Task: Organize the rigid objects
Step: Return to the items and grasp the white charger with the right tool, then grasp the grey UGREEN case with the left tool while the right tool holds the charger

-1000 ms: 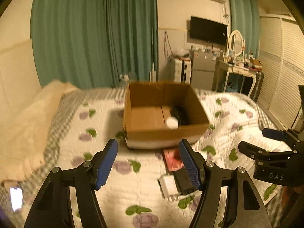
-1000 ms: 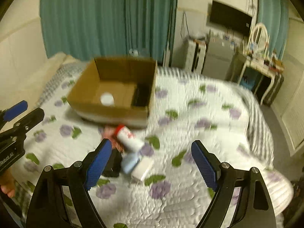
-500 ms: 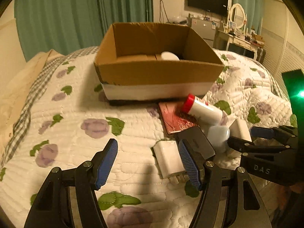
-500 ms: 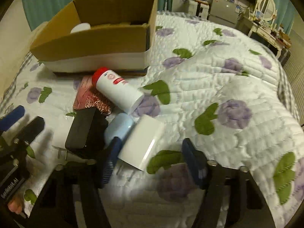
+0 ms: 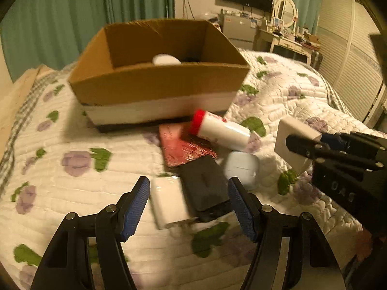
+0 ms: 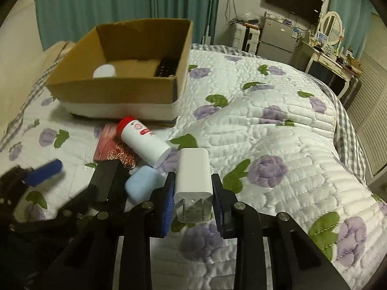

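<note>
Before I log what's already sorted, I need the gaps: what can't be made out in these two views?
- Cardboard box contents, left wrist view: the near wall hides all but a white round top.
- Dark item in the box, right wrist view: too dark to identify.
- Label on the red-capped bottle: too small to read.
- White charger in the right gripper: its prongs are partly hidden by the pads.
- Left gripper, right wrist view: motion-blurred.

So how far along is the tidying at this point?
Partly done. The cardboard box already holds a white round item and a dark object. In hand: the right gripper is shut on a white charger. The left gripper is open over a second white charger and a black block. Also left on the quilt: the red-capped bottle, red packet and blue case.
</note>
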The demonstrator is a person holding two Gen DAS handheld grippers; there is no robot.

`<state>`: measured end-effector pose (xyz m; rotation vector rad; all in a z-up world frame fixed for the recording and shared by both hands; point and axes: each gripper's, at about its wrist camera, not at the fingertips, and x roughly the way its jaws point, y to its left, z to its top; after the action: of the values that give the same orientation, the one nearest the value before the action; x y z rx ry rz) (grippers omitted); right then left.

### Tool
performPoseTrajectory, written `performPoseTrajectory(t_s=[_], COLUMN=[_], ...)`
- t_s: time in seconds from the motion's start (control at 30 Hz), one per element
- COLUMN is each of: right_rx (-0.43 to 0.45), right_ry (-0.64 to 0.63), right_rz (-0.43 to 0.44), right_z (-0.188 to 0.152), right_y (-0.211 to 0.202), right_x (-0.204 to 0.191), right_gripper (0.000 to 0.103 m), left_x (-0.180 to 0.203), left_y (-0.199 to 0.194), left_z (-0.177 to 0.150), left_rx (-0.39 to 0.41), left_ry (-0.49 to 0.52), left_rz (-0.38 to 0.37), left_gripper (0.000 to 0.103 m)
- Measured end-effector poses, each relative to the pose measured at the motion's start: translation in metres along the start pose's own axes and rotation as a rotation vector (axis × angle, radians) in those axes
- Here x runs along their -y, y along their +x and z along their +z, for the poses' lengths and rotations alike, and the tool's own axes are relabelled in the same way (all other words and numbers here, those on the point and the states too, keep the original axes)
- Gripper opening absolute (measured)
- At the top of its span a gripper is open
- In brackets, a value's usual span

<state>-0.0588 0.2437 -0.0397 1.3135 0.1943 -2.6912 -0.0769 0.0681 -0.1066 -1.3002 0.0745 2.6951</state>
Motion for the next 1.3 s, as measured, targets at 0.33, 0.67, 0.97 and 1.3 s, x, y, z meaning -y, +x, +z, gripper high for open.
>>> performPoseTrajectory(t_s=[0.33,0.67,0.97,1.3], right_rx=[0.007,0.004,0.045,0.192], right_ry=[0.032,0.028,0.02,-0.043], right_rz=[0.04,0.045,0.06,0.068], right_z=[0.002,0.0,0.002,0.041], right_y=[-0.002,-0.002,-0.018,-0.077], right_x=[0.013,0.012,0.014,0.005], right_gripper=[0.027,0.027,0.027,0.027], left_x=[0.025,0.025,0.005,0.0], left_y=[0.036,0.065,0.015,-0.082], left_z=[0.0,0.002,-0.004,0.048], left_rx=[-0.082,-0.145,-0.092,0.133], left_ry=[0.044,0.09,0.026,0.049], left_rz=[0.008,-0.015,-0.04,-0.031], left_gripper=[0.067,0.064,0.045,0.045])
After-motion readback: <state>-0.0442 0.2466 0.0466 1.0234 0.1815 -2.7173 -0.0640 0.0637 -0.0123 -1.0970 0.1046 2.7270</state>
